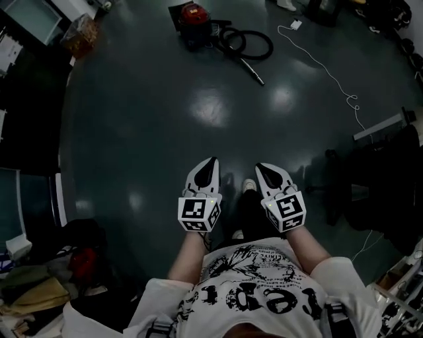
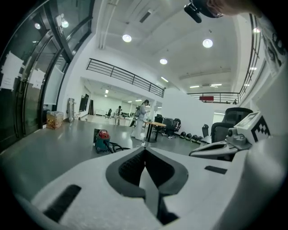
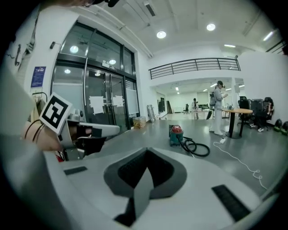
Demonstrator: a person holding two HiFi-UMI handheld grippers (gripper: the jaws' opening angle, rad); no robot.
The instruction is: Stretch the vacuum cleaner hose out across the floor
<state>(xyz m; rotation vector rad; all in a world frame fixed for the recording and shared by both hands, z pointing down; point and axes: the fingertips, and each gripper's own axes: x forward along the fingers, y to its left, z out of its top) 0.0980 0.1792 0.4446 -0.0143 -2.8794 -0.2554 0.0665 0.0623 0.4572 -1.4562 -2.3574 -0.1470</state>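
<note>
Dark glossy floor stretches between the person and the vacuum cleaner, whose hose lies coiled just beside it, well away. Both the left tongs and the right tongs are clenched on nothing and carried side by side, probably because the hose is far out of reach.
</note>
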